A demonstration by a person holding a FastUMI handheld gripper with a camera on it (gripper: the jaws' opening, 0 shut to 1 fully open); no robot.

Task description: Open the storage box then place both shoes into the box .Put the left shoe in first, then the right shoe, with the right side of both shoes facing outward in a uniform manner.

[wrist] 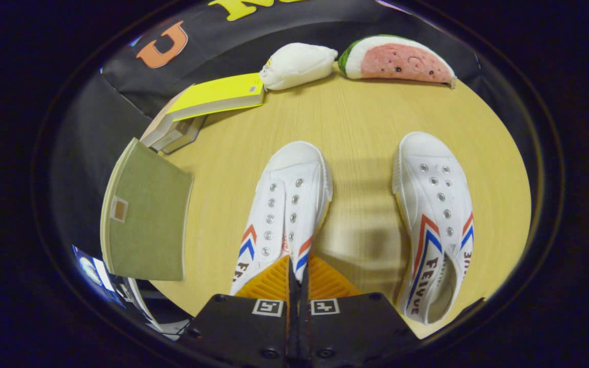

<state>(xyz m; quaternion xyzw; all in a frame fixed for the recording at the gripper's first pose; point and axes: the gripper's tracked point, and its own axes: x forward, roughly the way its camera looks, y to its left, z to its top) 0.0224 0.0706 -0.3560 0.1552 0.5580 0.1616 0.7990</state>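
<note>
Gripping the rear collar of the left shoe (287,204), the gripper (298,278) has its fingers pressed together on the fabric. Right of it lies the right shoe (435,214) on the wooden table (361,117). Left stands the green storage box (146,220), seemingly not yet holding a shoe; both placements remain.

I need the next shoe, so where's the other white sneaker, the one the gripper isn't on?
In the gripper view, the free sneaker lies on the wooden table, right of the gripper, which is shut on the other sneaker; its toe points toward the watermelon plush.
</note>
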